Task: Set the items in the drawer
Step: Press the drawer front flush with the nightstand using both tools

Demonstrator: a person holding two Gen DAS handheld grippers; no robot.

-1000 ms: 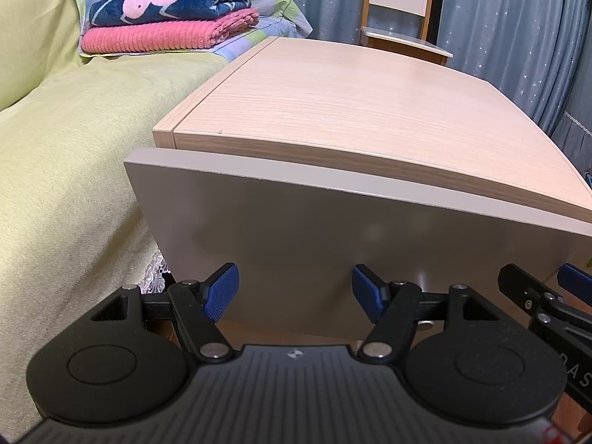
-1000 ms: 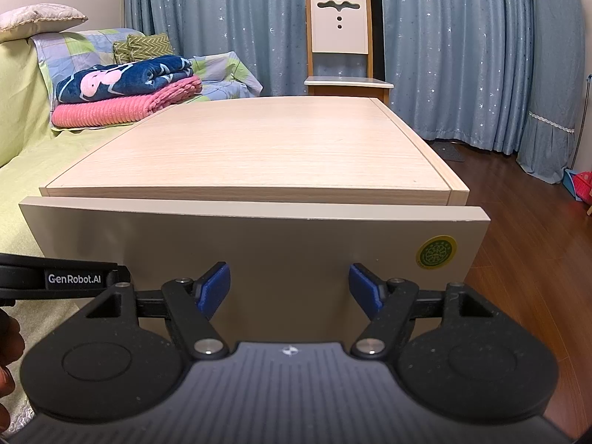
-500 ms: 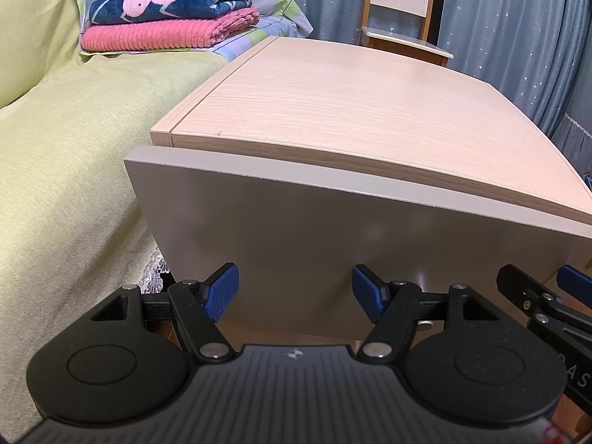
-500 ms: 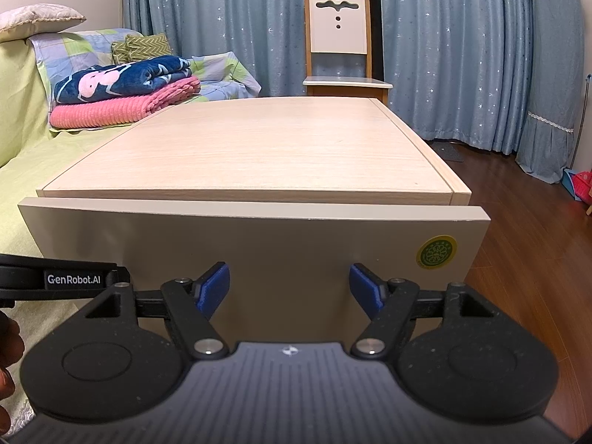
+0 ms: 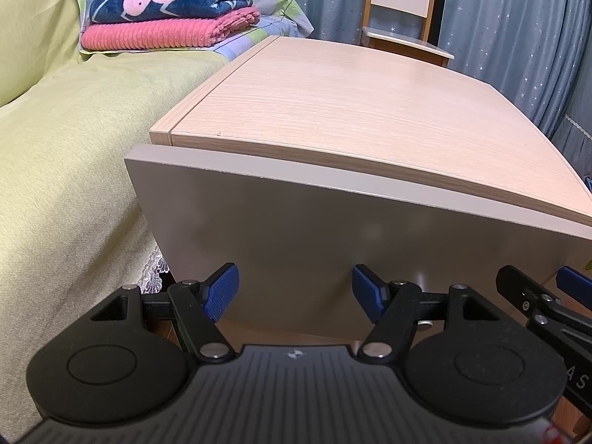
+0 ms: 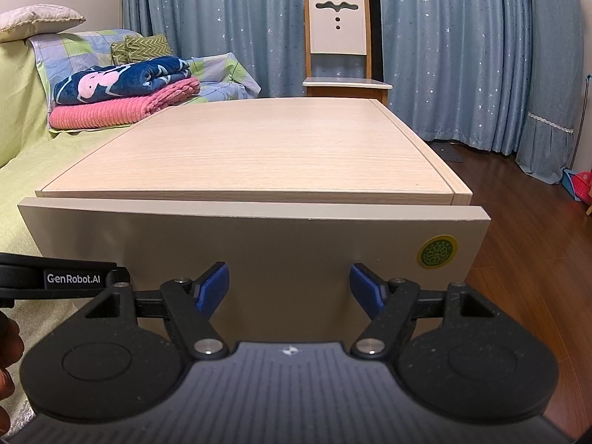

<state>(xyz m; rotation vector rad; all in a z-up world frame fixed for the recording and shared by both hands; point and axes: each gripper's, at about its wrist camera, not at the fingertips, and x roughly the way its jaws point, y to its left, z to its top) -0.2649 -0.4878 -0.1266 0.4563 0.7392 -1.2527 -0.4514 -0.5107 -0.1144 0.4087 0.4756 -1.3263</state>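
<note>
Both grippers (image 5: 295, 288) (image 6: 289, 286) level (seemingly) before drawer (image 6: 259, 248)

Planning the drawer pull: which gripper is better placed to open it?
Probably right: the right gripper faces the drawer front squarely, near its middle, jaws open. The left gripper meets it obliquely.

Beige drawer front (image 6: 259, 251) w/ green-yellow sticker (image 6: 436, 252), pale wood-grain top (image 6: 266, 148), star-dotted blue curtains (image 6: 444, 37), pink blanket (image 6: 111, 111)

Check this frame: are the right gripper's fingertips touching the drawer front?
Cannot tell. In the right wrist view the open right gripper sits low before the drawer front, but looking along the fingers hides any gap.
</note>
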